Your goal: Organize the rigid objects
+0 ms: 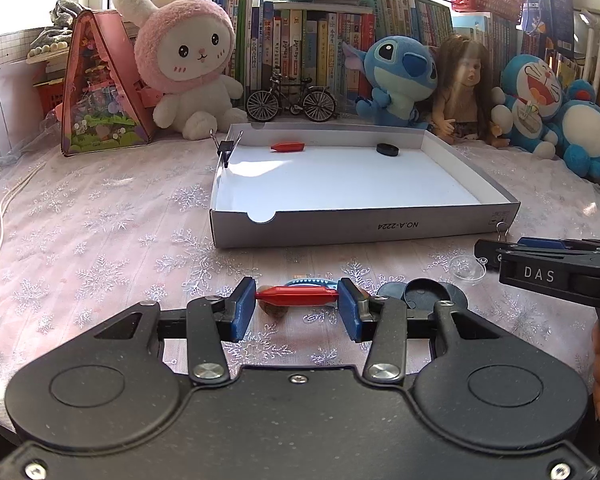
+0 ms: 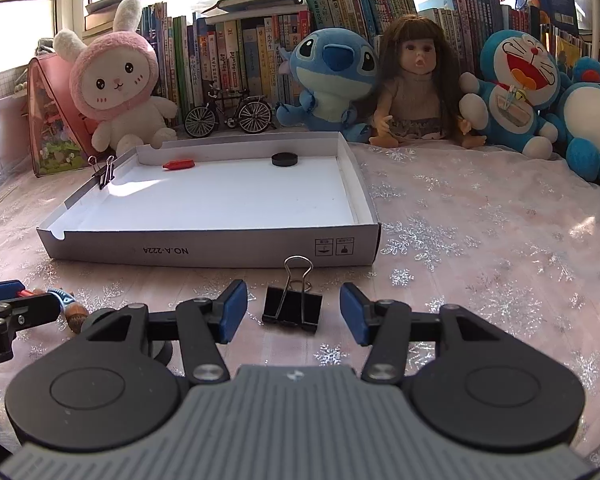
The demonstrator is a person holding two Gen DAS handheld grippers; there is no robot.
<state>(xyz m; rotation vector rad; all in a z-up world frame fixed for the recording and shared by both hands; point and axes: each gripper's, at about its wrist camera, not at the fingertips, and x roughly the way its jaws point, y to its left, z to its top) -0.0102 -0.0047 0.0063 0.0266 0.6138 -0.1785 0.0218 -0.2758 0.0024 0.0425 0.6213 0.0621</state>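
Note:
My left gripper [image 1: 296, 305] is shut end to end on a red tapered piece [image 1: 296, 295], just above the tablecloth. Under and behind it lie a brown acorn-like thing [image 1: 271, 310] and a blue toy [image 1: 312, 281]. My right gripper [image 2: 294, 314] is open, and a black binder clip [image 2: 292, 309] lies between its blue pads [image 2: 233, 311] without touching them. Ahead sits a shallow white box tray [image 1: 364, 229] [image 2: 220, 250]. It holds another red piece [image 1: 287, 146] [image 2: 179, 164] and a black disc [image 1: 387, 149] [image 2: 285, 159]. A binder clip [image 1: 225, 149] [image 2: 104, 174] grips its left wall.
Dark suction cups [image 1: 420, 294] and a clear one [image 1: 466, 269] lie right of the left gripper. Plush toys [image 1: 184, 68], a doll [image 2: 416, 80], a model bicycle [image 1: 291, 100], a pink toy house [image 1: 100, 88] and books line the back. A white cable [image 1: 4, 208] runs along the left.

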